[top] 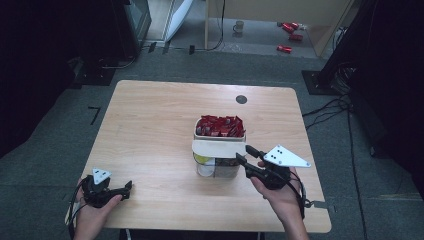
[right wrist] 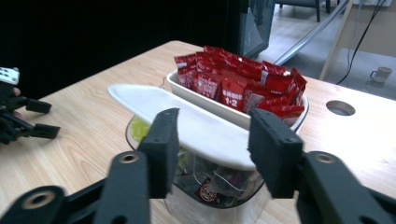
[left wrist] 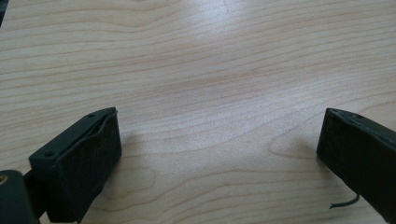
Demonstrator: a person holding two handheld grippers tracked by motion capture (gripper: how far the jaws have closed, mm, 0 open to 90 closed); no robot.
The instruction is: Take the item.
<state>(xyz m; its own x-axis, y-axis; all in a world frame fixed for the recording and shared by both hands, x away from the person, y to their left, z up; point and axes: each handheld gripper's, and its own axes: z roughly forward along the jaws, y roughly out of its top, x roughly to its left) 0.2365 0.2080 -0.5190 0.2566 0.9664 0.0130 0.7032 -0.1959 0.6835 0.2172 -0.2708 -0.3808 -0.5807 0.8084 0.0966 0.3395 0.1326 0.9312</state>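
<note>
High view, left to right: the left gripper (top: 116, 192) rests at the near left corner of the table (top: 150, 130), parked well apart from the work, apparently to keep clear; the left gripper view shows its matte black jaws spread wide over bare pale wood grain, nothing between them. At the table's middle stands a clear, round-cornered tub (top: 217, 167) with small packets and something yellow inside. A white tray (top: 220, 135) of glossy red sachets (top: 220, 126) sits over its far half, and a smooth white lid (top: 218, 148) lies tilted across the near half, probably half slid off (or on). The right gripper (top: 246, 155) comes in from the right, tips just beside the lid's edge. In the right gripper view its jaws stand partly open either side of that rim (right wrist: 205, 135), and I cannot tell whether the pads press it.
</note>
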